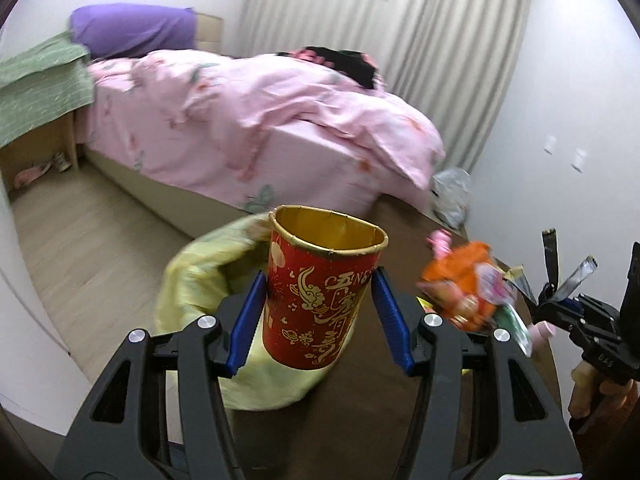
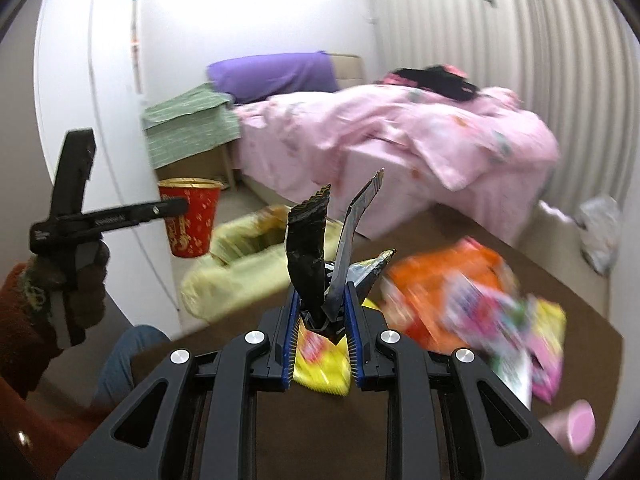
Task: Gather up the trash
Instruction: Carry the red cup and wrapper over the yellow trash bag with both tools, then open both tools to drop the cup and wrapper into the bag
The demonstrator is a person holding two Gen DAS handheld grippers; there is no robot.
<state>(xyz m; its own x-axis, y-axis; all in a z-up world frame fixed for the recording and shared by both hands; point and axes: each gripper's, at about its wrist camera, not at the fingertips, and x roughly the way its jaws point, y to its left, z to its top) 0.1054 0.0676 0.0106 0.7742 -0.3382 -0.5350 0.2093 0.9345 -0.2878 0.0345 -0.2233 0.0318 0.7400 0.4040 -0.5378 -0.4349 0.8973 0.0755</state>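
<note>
I am angling both hands downward over the brown table (image 2: 460,236). My left gripper (image 1: 320,300) is clamping an upright red cup (image 1: 320,284) above the yellow-lined bin (image 1: 192,280); my right gripper (image 2: 322,320) is pinching black wrappers (image 2: 308,248).

Orange wrapper (image 2: 448,280) motion-blurred; pink bottle (image 2: 576,428) cut off.

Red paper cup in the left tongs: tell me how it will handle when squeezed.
The red paper cup looks empty, so probably light. Its rim already looks bent, so it likely crushes easily. Held near its middle, it may slip.
</note>
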